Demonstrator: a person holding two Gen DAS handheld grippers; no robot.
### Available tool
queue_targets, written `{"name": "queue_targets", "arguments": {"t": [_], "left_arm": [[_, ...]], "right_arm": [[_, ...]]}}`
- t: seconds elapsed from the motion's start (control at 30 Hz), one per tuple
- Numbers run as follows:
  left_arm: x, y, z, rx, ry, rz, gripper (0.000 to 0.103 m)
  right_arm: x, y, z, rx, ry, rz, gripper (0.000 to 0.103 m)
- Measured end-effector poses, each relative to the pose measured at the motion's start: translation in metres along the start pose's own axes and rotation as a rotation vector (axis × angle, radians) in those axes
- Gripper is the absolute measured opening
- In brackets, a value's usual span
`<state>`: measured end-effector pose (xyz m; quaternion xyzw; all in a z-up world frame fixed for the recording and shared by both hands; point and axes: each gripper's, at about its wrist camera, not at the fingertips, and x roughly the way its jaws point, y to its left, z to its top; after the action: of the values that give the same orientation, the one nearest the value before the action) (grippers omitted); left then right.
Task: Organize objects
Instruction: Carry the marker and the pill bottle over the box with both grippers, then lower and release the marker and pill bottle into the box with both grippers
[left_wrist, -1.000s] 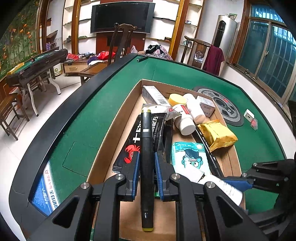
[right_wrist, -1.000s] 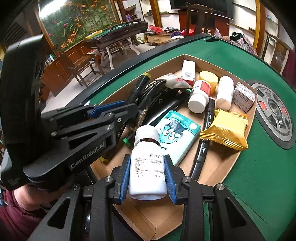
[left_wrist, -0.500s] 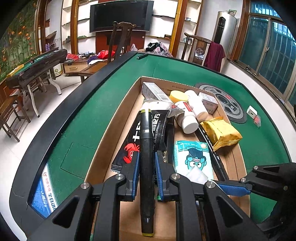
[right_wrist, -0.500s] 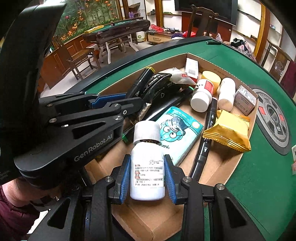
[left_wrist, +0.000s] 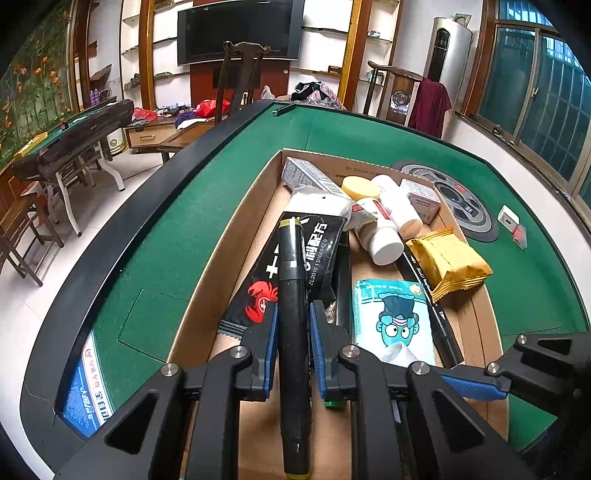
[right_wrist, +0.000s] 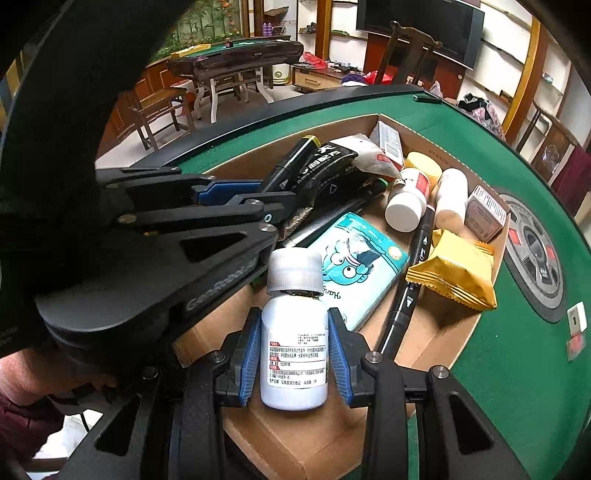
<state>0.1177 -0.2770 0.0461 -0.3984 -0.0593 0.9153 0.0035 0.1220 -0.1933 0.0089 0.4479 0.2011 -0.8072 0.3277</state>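
Note:
My left gripper (left_wrist: 292, 323) is shut on a black marker (left_wrist: 291, 273) with yellow-green ends, held lengthwise over the near left of an open cardboard box (left_wrist: 236, 236). In the right wrist view my right gripper (right_wrist: 294, 334) is shut on a white pill bottle (right_wrist: 294, 350) with a grey cap, upright above the box's near corner. The left gripper (right_wrist: 236, 192) sits just left of that bottle. One blue-padded right finger (left_wrist: 472, 386) shows at the left wrist view's lower right.
The box (right_wrist: 436, 332) holds a cartoon-face tissue pack (left_wrist: 393, 321), a yellow snack packet (left_wrist: 447, 262), a black crab-print packet (left_wrist: 321, 251), a second black marker (right_wrist: 406, 295), two white bottles (right_wrist: 406, 203), and small cartons. Around it lies green table felt (left_wrist: 184, 229) with a black rim.
The right gripper and its bottle have drawn back; the bottle is gone from the left wrist view, and the bottle has rolled slightly. The left gripper and marker have stayed put.

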Motion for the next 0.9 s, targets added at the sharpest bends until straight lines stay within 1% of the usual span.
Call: {"name": "queue_targets", "arguments": {"t": [0.27, 0.5, 0.77, 0.9], "left_arm": [[0.0, -0.001, 0.0, 0.027, 0.011, 0.001, 0.016], [-0.003, -0.003, -0.004, 0.035, 0.015, 0.002, 0.016], [-0.008, -0.003, -0.009, 0.03, 0.022, 0.019, 0.016], [-0.012, -0.005, -0.003, 0.019, 0.015, 0.021, 0.016]], "right_arm": [[0.0, 0.006, -0.003, -0.017, -0.006, -0.023, 0.039], [0.0, 0.013, -0.005, -0.032, -0.009, -0.023, 0.039], [-0.004, 0.018, -0.007, -0.034, -0.031, -0.041, 0.039], [-0.005, 0.016, -0.008, -0.028, -0.045, -0.042, 0.04]]}}
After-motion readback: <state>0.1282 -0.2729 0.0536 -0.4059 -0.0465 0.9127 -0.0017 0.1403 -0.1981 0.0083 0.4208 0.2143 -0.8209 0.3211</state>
